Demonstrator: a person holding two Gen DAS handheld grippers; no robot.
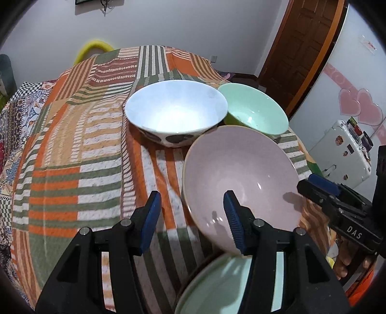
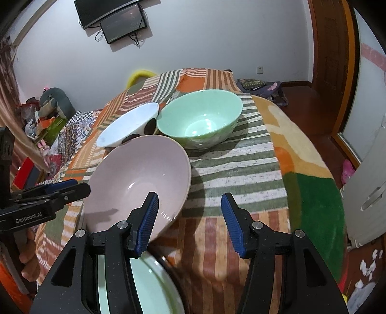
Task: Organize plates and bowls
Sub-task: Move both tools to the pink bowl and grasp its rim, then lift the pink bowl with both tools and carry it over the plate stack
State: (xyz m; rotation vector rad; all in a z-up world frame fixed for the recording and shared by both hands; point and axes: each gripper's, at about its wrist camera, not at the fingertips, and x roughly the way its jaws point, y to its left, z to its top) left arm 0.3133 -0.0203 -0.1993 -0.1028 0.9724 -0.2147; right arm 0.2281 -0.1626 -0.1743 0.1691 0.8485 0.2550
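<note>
Striped patchwork cloth (image 1: 79,154) covers the work surface; white wall behind, wooden door (image 1: 301,55) at the right, a monitor (image 2: 113,17) mounted high on the wall.

Layout: three bowls sit upright on the cloth in a tight cluster. White bowl (image 1: 176,111) with dark spots on its outside is at the back, touching or nearly touching the green bowl (image 1: 255,108) beside it. Pink bowl (image 1: 238,183) is nearest, tilted, and appears to rest partly on the edge of the green plate (image 1: 217,287), which lies closest to the cameras at the bottom edge.

Progress (judgement): early to middle. Bowls are gathered but none is nested inside another; only one plate shows. Stacking bowls and settling the plate appears still to do.

Left gripper (image 1: 193,222): jaws spread about halfway, holding nothing. One pad hangs over the inside of the pink bowl, the other over bare cloth outside its rim; no pressing contact visible.

Right gripper (image 2: 190,222): jaws likewise half spread and empty. One pad is over the pink bowl's near rim, the other over cloth. Whether that pad touches the rim cannot be told.
</note>
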